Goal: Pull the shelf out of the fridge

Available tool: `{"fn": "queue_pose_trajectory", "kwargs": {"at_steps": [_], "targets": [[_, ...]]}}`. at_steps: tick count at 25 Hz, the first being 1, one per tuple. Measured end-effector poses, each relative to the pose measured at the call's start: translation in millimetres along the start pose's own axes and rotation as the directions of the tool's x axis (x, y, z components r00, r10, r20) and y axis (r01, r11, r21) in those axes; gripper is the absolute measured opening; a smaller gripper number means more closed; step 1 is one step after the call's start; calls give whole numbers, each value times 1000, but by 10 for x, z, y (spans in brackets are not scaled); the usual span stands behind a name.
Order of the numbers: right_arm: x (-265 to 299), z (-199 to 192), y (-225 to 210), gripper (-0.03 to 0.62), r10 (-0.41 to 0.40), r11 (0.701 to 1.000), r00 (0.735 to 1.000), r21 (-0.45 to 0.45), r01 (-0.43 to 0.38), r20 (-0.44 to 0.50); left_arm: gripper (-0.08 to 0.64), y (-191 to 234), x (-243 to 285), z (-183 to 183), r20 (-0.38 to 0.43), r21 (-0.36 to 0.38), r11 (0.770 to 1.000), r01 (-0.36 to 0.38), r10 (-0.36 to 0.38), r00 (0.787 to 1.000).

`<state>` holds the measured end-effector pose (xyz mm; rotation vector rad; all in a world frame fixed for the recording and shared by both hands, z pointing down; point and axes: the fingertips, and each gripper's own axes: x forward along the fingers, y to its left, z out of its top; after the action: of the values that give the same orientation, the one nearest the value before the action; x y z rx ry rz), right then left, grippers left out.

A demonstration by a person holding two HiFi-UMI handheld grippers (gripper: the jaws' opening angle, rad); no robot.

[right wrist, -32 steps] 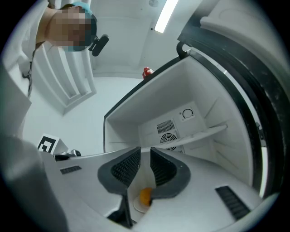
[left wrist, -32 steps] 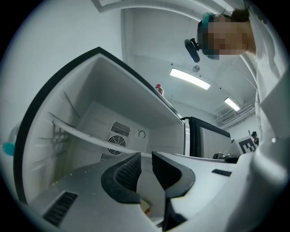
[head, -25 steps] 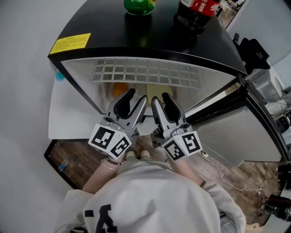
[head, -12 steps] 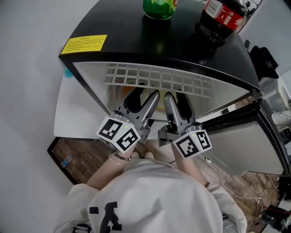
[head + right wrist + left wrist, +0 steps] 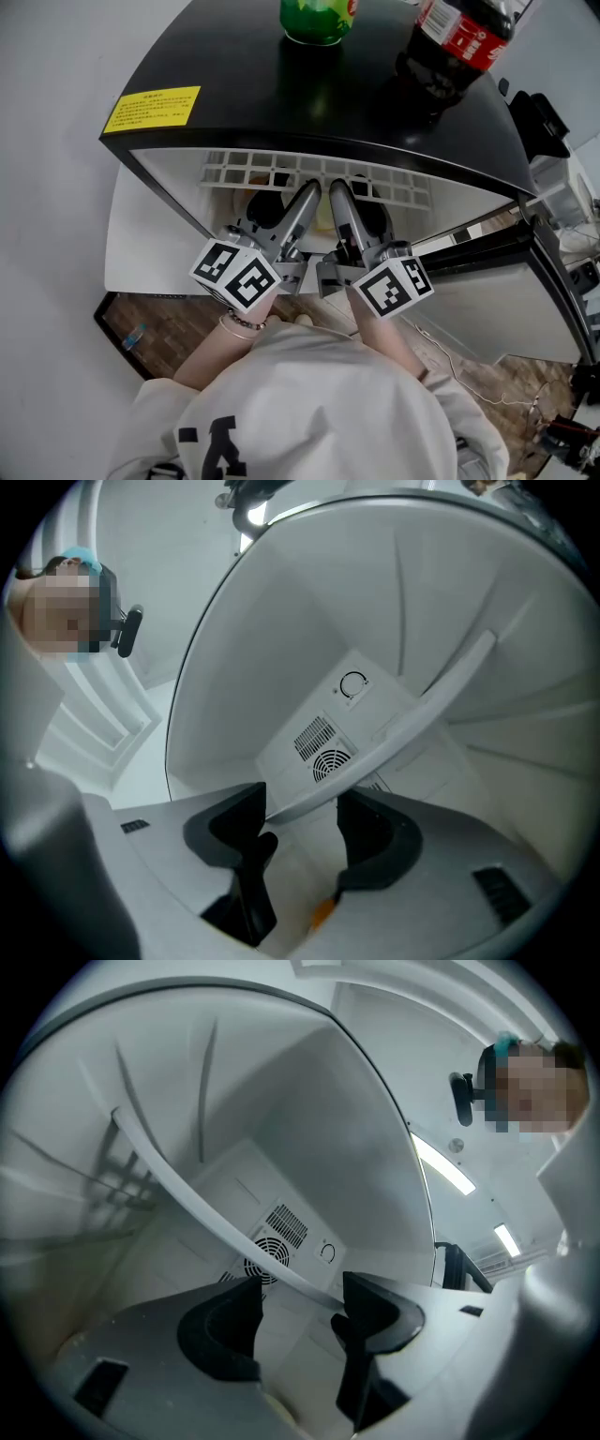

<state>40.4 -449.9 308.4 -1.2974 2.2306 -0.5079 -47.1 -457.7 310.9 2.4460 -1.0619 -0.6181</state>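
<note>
The white grid shelf [image 5: 309, 176] sits high inside the open black fridge [image 5: 309, 103]. Both grippers reach into the opening side by side, just below the shelf's front. My left gripper [image 5: 286, 199] is open; its jaws have just been opening. In the left gripper view the shelf's front rail [image 5: 187, 1208] runs slantwise between the jaws of the left gripper [image 5: 300, 1321] with a gap on each side. My right gripper [image 5: 354, 202] is open too, its jaws having just spread. The rail [image 5: 412, 714] crosses between the jaws of the right gripper [image 5: 300, 841] without being pinched.
A green bottle [image 5: 317, 19] and a cola bottle [image 5: 459, 37] stand on the fridge top. The fridge door [image 5: 506, 291] hangs open to the right. Something orange [image 5: 322, 913] lies on the fridge floor below the shelf. A fan grille [image 5: 328, 761] marks the back wall.
Both grippers have moved forward, deeper into the fridge opening, and rolled a little. The jaws of each stand wider apart than a second ago.
</note>
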Motion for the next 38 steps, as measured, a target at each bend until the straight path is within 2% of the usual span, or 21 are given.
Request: {"fn": "queue_pose_trajectory", "kwargs": {"at_steps": [11, 16, 22, 26, 30, 34, 38], "targets": [[176, 25, -40, 250, 18, 999, 1000, 50, -18, 2, 270, 64, 189, 101, 13, -33, 999, 1, -1, 1000], [264, 8, -48, 264, 63, 987, 998, 147, -64, 10, 272, 108, 248, 129, 32, -62, 998, -8, 10, 999], [382, 45, -123, 267, 55, 986, 998, 157, -51, -21, 288, 154, 340, 162, 37, -91, 996, 3, 0, 999], [484, 95, -114, 265, 79, 978, 997, 191, -80, 10, 291, 175, 400, 177, 34, -98, 995, 9, -6, 999], [477, 87, -124, 265, 65, 979, 998, 191, -67, 16, 290, 182, 397, 161, 19, -105, 994, 14, -12, 1000], [451, 80, -132, 229, 57, 972, 998, 229, -62, 25, 282, 176, 384, 148, 14, -122, 992, 22, -20, 1000], [400, 74, -114, 218, 49, 967, 998, 249, -55, 31, 272, 148, 337, 138, 14, -134, 991, 24, -23, 1000]]}}
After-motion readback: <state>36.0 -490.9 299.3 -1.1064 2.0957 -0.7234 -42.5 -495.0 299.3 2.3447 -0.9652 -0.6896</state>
